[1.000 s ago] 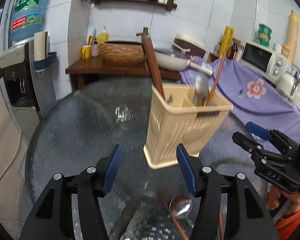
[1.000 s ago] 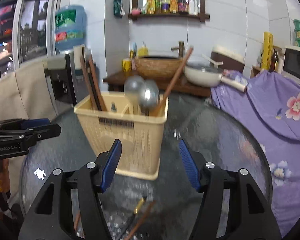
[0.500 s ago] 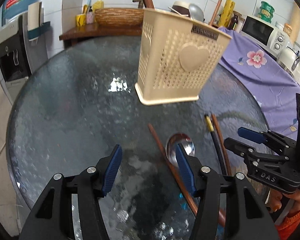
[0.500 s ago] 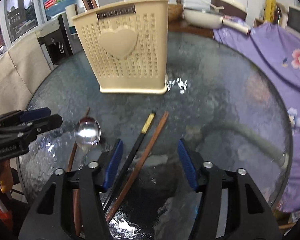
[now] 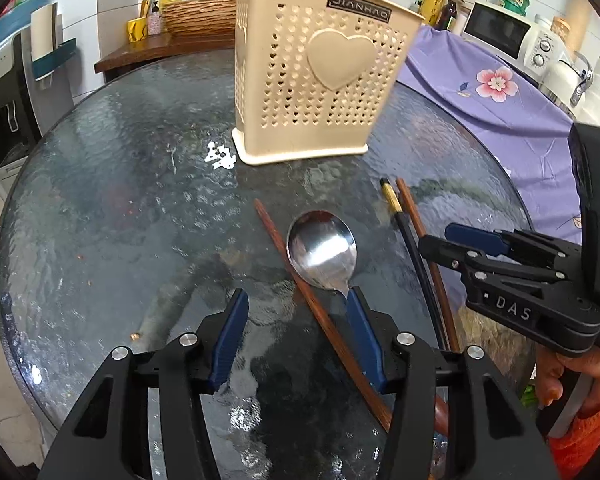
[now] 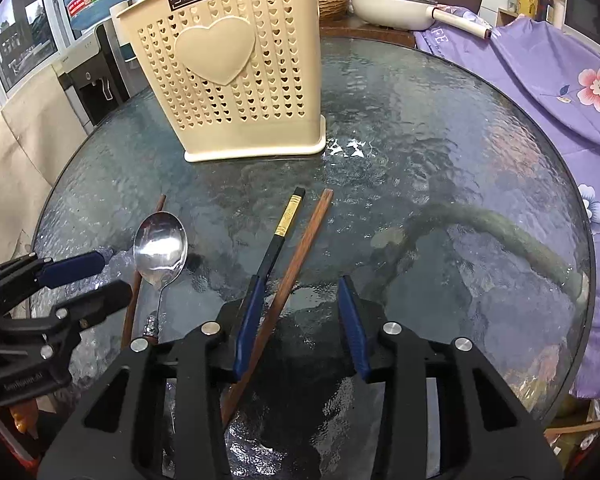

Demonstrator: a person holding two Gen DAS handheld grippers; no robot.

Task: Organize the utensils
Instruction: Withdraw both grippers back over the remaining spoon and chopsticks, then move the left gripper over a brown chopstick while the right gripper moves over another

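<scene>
Two sets of fingers hang low over the glass worktop (image 5: 100, 208), each angled steeply down at loose cutlery.

Left fingers (image 5: 296, 336): about half open, jaws just closing a little, gripping nothing. The brown chopstick (image 5: 300, 284) runs through the gap, close to the right pad (image 5: 364, 340). The spoon (image 5: 322, 248) lies just beyond the tips at 12 o'clock, bowl up; its neck meets the tip of that right pad, and whether they touch cannot be told. This placement suggests a pick of the spoon at its thin neck, or of the chopstick.

Right fingers (image 6: 300, 320): open somewhat narrower, jaws just closing noticeably, not yet pressing on anything. A second brown chopstick (image 6: 300, 256) passes between the pads, hard against the left one. The black chopstick with a gold band (image 6: 278, 240) ends at that left pad's tip, at 11 o'clock from the gap, so the two sticks lie nearly parallel and could be pinched as a pair.

Beyond both, at 12 o'clock, the cream utensil holder (image 6: 236, 80) stands upright, well apart from the loose pieces, already carrying a spoon and chopsticks. Judged stage: pick-up is beginning; four pieces remain on the worktop.
</scene>
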